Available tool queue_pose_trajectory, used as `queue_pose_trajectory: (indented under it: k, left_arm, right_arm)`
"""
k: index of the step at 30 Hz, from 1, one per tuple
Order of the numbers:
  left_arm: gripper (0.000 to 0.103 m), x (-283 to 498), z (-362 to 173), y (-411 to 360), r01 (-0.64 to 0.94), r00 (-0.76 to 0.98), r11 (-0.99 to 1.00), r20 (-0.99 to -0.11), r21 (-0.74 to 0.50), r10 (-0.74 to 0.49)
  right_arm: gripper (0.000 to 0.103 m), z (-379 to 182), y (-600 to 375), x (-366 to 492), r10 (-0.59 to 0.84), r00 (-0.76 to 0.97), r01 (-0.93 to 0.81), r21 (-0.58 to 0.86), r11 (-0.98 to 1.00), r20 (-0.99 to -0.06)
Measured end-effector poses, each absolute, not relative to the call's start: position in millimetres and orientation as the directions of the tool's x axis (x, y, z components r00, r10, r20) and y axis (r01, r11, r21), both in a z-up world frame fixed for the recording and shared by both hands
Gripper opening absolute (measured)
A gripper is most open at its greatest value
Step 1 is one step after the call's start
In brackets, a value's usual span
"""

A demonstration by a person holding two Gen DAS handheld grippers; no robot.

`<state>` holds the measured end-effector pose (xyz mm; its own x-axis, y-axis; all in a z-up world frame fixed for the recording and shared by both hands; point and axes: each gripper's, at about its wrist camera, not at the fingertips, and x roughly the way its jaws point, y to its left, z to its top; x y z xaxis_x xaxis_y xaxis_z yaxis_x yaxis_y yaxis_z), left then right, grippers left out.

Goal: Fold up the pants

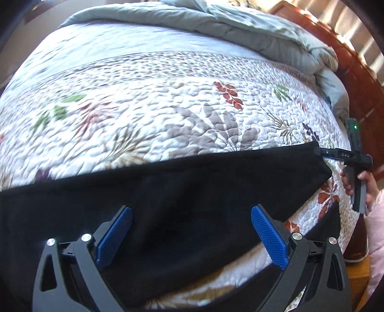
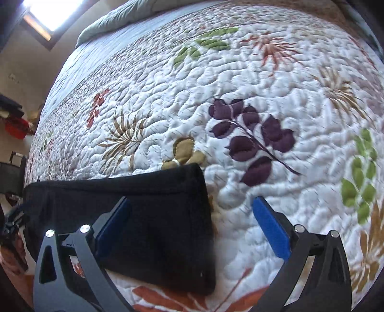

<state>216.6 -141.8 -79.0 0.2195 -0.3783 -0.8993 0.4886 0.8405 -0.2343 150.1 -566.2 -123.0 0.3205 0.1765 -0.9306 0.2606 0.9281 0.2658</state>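
Black pants (image 2: 156, 216) flat on quilt (image 2: 264, 96)

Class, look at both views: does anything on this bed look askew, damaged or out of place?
Nothing looks damaged. The black pants lie flat on the floral quilt; only the grey comforter is bunched at the far end.

Black pants (image 1: 168, 192): soft matt cloth, no sheen at all. Under them the quilt (image 1: 168, 96) is puckered stitched cotton, bumpy all over. Left gripper (image 1: 191, 234) shows matt black plastic arms, rough-textured blue pads (image 1: 268, 237), shiny metal bolts. Far right, a glossy reddish wood bed frame (image 1: 355, 79).
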Motion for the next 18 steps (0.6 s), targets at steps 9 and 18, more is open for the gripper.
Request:
queue_pose_trajectory:
  k: [9,18]
  left_arm:
    - [0.099,260,-98,-165,0.595,0.134,0.767,-0.911,-0.241,-0.390]
    - [0.099,281,-111,-201,0.770,0.007,0.574,-0.895,-0.280,-0.446]
  right_arm:
    - [0.007,-100,-555,150,0.214,0.321,0.057,0.245,0.968,-0.922]
    - [0.005,-6,-559,108,0.359,0.554,-0.133,0.346,0.929,-0.751]
